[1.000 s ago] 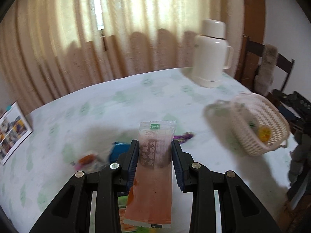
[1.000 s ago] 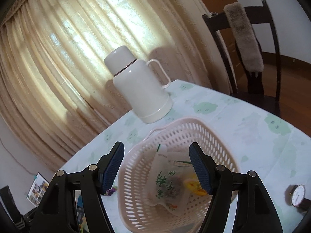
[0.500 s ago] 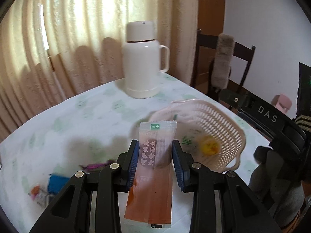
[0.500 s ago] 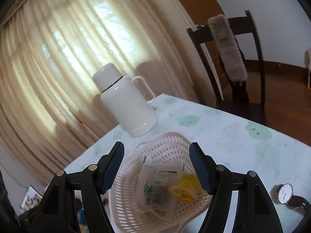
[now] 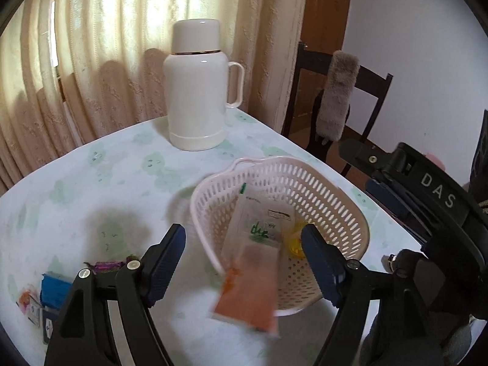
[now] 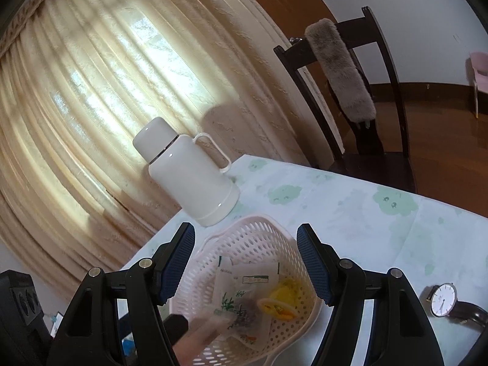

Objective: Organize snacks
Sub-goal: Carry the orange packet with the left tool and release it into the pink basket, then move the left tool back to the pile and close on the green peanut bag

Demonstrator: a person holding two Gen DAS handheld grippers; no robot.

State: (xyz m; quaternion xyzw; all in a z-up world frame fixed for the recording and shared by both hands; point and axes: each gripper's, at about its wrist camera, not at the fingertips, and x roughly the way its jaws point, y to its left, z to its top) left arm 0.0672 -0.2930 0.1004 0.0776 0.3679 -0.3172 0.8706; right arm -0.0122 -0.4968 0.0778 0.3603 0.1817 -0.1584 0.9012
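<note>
My left gripper point(image 5: 242, 251) is open over the near rim of the pink basket point(image 5: 341, 201). The orange snack packet point(image 5: 248, 289) is free of its jaws, blurred, lying across that rim. The basket holds a white-and-green packet point(image 5: 259, 222) and a yellow snack point(image 5: 296, 244). My right gripper point(image 6: 245, 265) is open and empty above the same basket point(image 6: 253, 238); the orange packet point(image 6: 204, 332) shows blurred at its lower left. Loose snacks remain on the table: a purple candy point(image 5: 108, 264), a blue packet point(image 5: 55, 289).
A white thermos jug point(image 5: 196, 91) stands behind the basket on the green-patterned tablecloth point(image 5: 91, 189). A dark chair with a fur cover point(image 5: 335, 91) is at the table's far right. A wristwatch point(image 6: 445, 300) lies right of the basket.
My left gripper swung right from the loose snacks to the basket, then opened and let go of the orange packet. My right gripper stayed open above the basket.
</note>
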